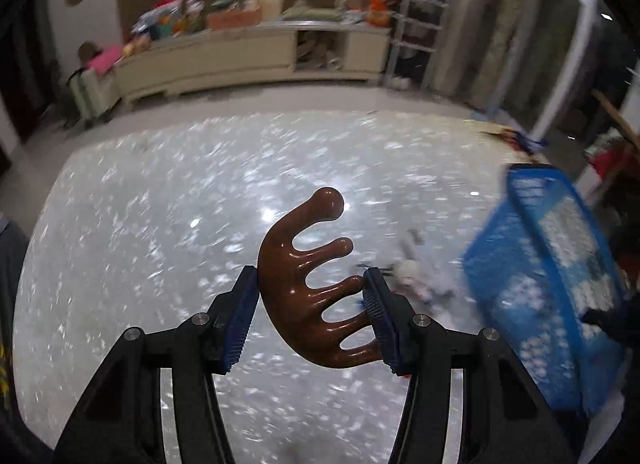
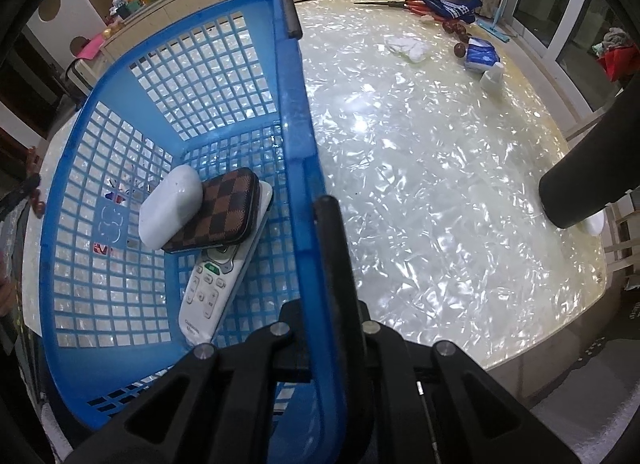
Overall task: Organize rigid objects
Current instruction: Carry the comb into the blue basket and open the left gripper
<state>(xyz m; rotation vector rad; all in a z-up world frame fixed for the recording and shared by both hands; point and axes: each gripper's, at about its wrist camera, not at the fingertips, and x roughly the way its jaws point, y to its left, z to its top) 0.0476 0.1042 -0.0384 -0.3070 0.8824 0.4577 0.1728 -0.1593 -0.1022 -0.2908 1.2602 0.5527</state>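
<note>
My left gripper (image 1: 310,314) is shut on a brown wooden massage comb (image 1: 308,276) with thick rounded prongs, held above the shiny pearl-patterned table (image 1: 160,204). The blue plastic basket (image 1: 548,276) is to its right, tilted. In the right wrist view my right gripper (image 2: 320,284) is shut on the basket's right rim (image 2: 304,152). Inside the basket lie a white case (image 2: 170,212), a brown checkered pouch (image 2: 220,212) and a white remote control (image 2: 212,292).
On the far side of the table lie red-handled scissors (image 2: 404,5), a blue cloth (image 2: 448,6), a white crumpled item (image 2: 410,47), brown beads (image 2: 458,38), a blue tissue pack (image 2: 482,56) and a small white bottle (image 2: 491,78). A black tube (image 2: 580,184) reaches in at the right.
</note>
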